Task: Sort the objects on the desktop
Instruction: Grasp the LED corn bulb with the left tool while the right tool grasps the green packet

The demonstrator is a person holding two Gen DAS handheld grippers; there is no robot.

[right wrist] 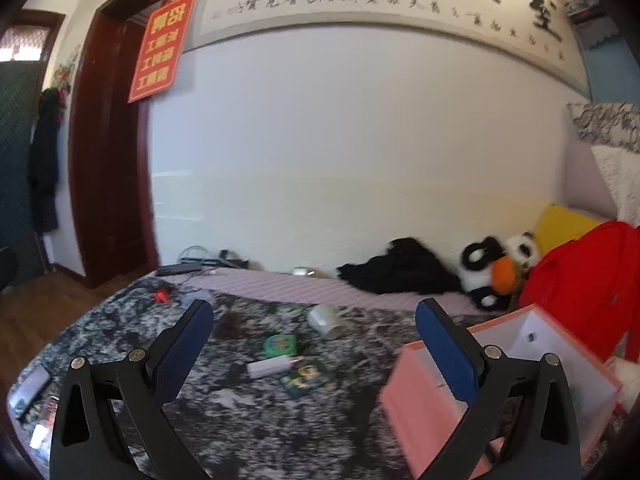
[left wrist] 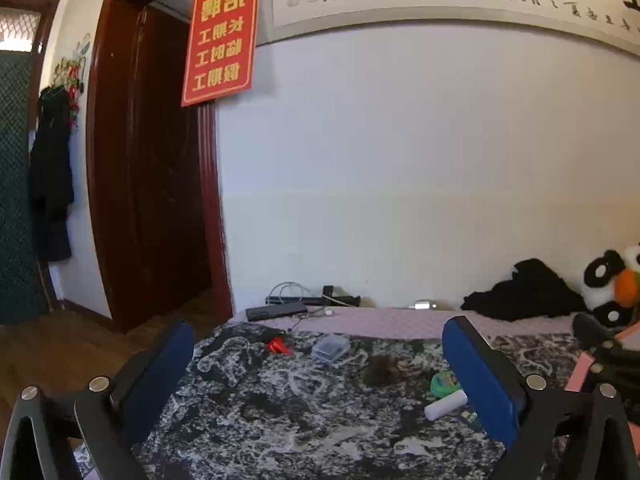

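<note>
My right tool and left tool both gape wide, holding nothing. The white plastic cylinder lies near the open pink box; I'd straddle it squarely before closing.

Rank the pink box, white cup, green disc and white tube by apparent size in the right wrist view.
1. Pink box, by far the largest, though it is also nearest the camera.
2. White cup.
3. White tube and green disc: too alike to separate.
</note>
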